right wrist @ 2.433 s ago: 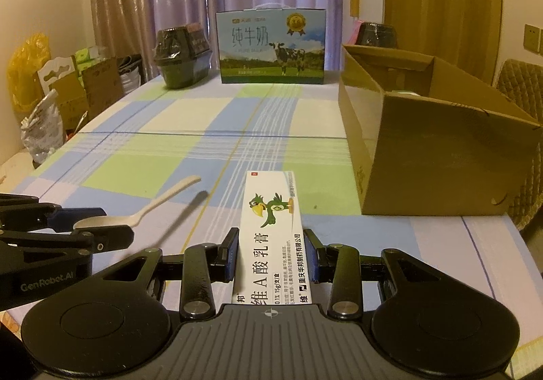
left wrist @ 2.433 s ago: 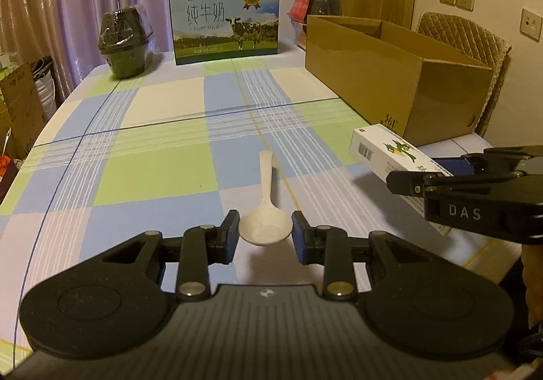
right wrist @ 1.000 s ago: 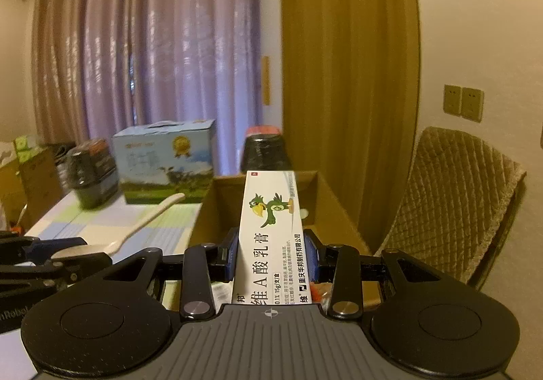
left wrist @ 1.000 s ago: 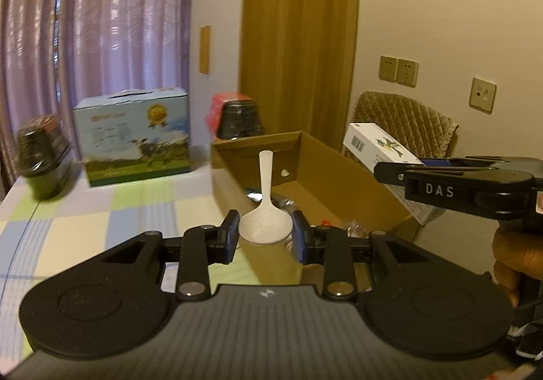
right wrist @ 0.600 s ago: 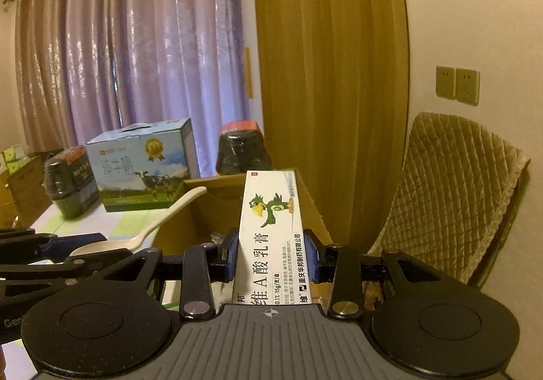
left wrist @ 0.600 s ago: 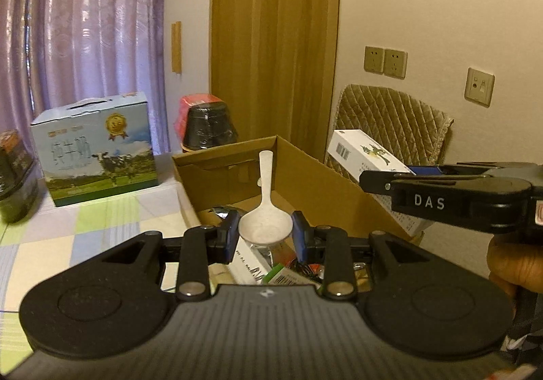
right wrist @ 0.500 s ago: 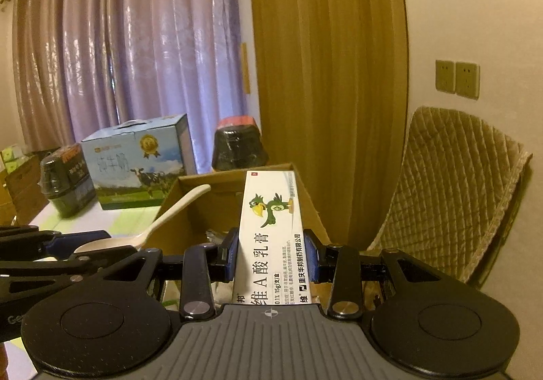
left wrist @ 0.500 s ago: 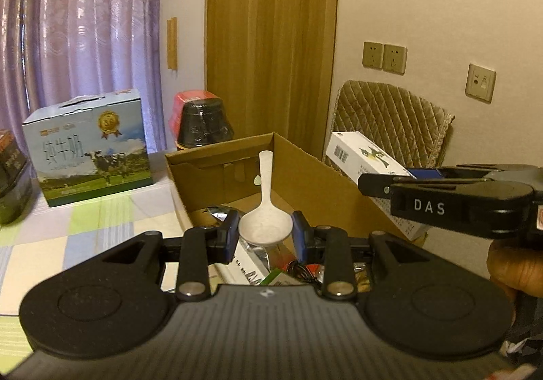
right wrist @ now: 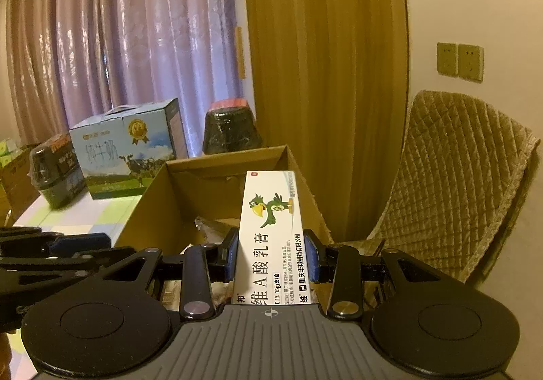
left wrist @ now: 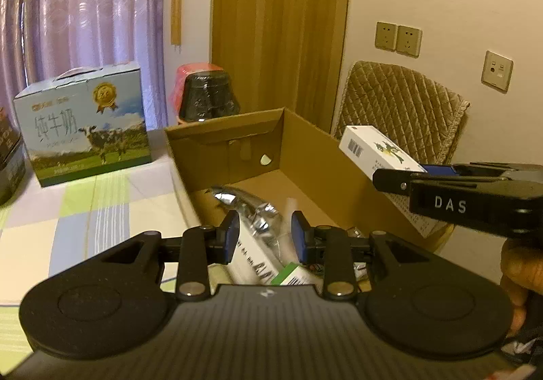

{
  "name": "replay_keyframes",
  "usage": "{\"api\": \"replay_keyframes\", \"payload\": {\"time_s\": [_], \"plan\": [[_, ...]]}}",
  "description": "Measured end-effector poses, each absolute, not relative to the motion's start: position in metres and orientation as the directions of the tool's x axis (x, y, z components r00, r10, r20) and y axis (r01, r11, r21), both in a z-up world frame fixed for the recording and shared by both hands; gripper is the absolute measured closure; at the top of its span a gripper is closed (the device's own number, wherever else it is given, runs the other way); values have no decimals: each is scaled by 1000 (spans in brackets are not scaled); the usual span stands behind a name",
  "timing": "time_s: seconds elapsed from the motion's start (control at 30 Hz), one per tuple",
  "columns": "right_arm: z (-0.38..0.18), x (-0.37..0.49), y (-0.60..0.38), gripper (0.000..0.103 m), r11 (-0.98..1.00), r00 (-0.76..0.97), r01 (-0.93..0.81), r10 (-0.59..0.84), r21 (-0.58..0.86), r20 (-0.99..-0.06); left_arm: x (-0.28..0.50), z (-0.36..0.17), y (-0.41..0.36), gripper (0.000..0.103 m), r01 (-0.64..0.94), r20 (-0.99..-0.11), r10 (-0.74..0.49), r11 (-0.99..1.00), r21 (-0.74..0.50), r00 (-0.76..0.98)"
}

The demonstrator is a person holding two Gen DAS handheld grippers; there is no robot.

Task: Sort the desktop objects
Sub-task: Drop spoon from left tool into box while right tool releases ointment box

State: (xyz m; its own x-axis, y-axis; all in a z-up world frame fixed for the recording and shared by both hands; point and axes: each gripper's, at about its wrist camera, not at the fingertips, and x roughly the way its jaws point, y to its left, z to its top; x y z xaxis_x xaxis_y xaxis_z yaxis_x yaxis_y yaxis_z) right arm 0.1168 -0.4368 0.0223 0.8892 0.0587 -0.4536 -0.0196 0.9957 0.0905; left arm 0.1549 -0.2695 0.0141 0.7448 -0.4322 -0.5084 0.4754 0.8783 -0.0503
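Note:
My left gripper (left wrist: 264, 234) hangs open over the near end of the open cardboard box (left wrist: 305, 156). A pale blurred streak, the white spoon (left wrist: 289, 213), shows just inside its right finger, loose and low in the box. My right gripper (right wrist: 271, 254) is shut on the white ointment carton with a green bird (right wrist: 271, 230), held above the box's right wall (right wrist: 305, 190). In the left wrist view that carton (left wrist: 376, 149) juts from the right gripper (left wrist: 383, 176) at the right. The left gripper (right wrist: 68, 244) shows at the left edge of the right wrist view.
The box holds a silver foil packet (left wrist: 251, 207) and white packs (left wrist: 253, 259). A blue milk carton (left wrist: 85, 129) and a dark wrapped pot (left wrist: 207, 98) stand behind on the checked tablecloth (left wrist: 101, 210). A quilted chair (left wrist: 400, 108) stands right of the box.
The spoon has left the left gripper's fingers and dropped toward the box contents. Both grippers have come lower and closer over the box. The right still holds the carton.

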Motion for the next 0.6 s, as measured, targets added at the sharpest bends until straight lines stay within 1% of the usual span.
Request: {"api": "replay_keyframes", "payload": {"time_s": [0.47, 0.6], "plan": [[27, 124, -427, 67, 995, 888, -36, 75, 95, -454, 149, 17, -255, 74, 461, -496, -428, 885, -62, 755], [28, 128, -425, 67, 991, 892, -65, 109, 114, -439, 150, 18, -253, 71, 458, -494, -427, 887, -64, 758]]}}
